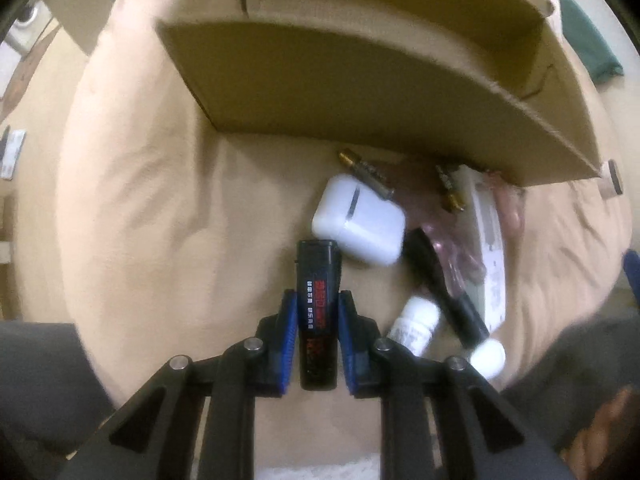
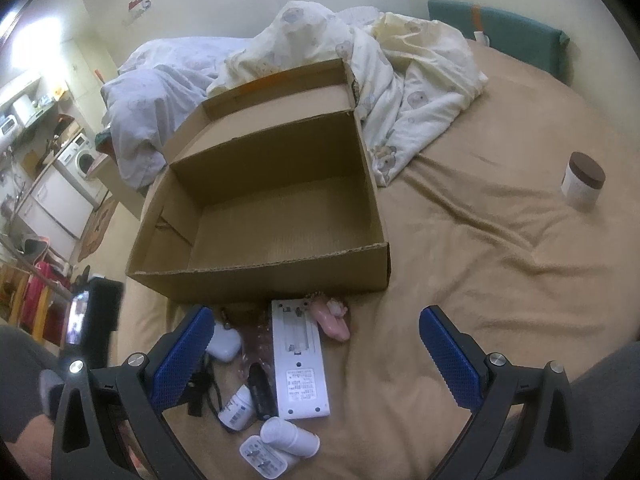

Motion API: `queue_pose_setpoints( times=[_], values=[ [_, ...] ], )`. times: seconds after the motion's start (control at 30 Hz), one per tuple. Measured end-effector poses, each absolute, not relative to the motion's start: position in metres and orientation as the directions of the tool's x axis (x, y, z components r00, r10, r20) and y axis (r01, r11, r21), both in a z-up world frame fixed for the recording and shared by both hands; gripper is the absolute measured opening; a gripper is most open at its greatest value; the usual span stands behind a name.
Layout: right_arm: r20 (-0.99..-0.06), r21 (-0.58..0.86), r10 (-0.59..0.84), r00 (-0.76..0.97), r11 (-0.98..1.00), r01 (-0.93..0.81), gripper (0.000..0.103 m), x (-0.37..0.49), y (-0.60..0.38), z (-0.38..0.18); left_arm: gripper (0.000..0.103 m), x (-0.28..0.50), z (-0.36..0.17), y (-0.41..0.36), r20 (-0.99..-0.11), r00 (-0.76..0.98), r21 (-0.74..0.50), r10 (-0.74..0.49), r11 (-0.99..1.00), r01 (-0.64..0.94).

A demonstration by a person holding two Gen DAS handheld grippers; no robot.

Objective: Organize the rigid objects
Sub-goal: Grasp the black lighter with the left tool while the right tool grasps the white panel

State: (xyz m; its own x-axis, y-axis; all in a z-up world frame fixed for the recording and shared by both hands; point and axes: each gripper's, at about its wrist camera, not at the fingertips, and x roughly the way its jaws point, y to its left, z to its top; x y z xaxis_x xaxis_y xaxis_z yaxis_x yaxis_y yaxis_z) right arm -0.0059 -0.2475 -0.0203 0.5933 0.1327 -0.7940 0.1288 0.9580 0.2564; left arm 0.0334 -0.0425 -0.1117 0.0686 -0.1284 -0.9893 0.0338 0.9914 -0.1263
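My left gripper (image 1: 318,304) is shut on a black stick-shaped device with red lettering (image 1: 318,280), held over the tan bedsheet just before the open cardboard box (image 1: 360,92). Beside it lie a white earbud case (image 1: 358,220), two batteries (image 1: 366,174), a black marker (image 1: 444,292) and a small white bottle (image 1: 416,320). My right gripper (image 2: 316,344) is open and empty above the same pile: a white remote lying face down (image 2: 300,360), a pink item (image 2: 334,320), a white bottle (image 2: 290,436) and a white plug (image 2: 262,454). The box (image 2: 256,276) is empty inside.
A rumpled quilt (image 2: 400,80) lies behind the box. A brown-lidded jar (image 2: 582,180) stands on the sheet at the right. A green pillow (image 2: 500,28) sits at the far edge. The bed's left edge drops to the room floor.
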Motion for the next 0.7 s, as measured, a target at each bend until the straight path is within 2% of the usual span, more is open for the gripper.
queue_pose_setpoints(
  times=[0.27, 0.3, 0.33, 0.37, 0.43, 0.47, 0.5, 0.6, 0.7],
  values=[
    [-0.835, 0.365, 0.272, 0.478, 0.924, 0.111, 0.103, 0.011, -0.253, -0.042, 0.018, 0.034, -0.068, -0.014, -0.979, 0.184, -0.074, -0.084, 0.995, 0.06],
    [-0.842, 0.378, 0.291, 0.454, 0.919, 0.112, 0.099, 0.014, -0.253, -0.047, 0.018, 0.035, -0.063, -0.01, -0.977, 0.198, -0.064, -0.075, 0.996, 0.063],
    [-0.852, 0.386, 0.305, 0.425, 0.915, 0.117, 0.089, 0.017, -0.252, -0.053, 0.018, 0.037, -0.059, -0.005, -0.975, 0.208, -0.06, -0.071, 0.996, 0.06],
    [-0.861, 0.394, 0.319, 0.396, 0.911, 0.122, 0.085, 0.02, -0.251, -0.06, 0.018, 0.038, -0.058, -0.003, -0.974, 0.217, -0.058, -0.069, 0.997, 0.056],
    [-0.882, 0.411, 0.353, 0.312, 0.9, 0.143, 0.065, 0.028, -0.247, -0.08, 0.018, 0.048, -0.054, 0.011, -0.973, 0.219, -0.066, -0.075, 0.997, 0.049],
    [-0.892, 0.41, 0.359, 0.274, 0.899, 0.157, 0.06, 0.032, -0.246, -0.089, 0.018, 0.047, -0.056, 0.012, -0.972, 0.219, -0.075, -0.083, 0.996, 0.043],
    [-0.905, 0.399, 0.358, 0.232, 0.901, 0.169, 0.057, 0.035, -0.245, -0.099, 0.018, 0.046, -0.059, 0.013, -0.973, 0.212, -0.084, -0.09, 0.996, 0.04],
    [-0.926, 0.37, 0.347, 0.148, 0.912, 0.178, 0.057, 0.038, -0.239, -0.119, 0.018, 0.051, -0.062, 0.016, -0.976, 0.192, -0.1, -0.104, 0.994, 0.031],
    [-0.935, 0.346, 0.328, 0.136, 0.928, 0.136, 0.057, 0.039, -0.228, -0.123, 0.018, 0.052, -0.065, 0.009, -0.975, 0.187, -0.112, -0.116, 0.993, 0.034]
  ],
)
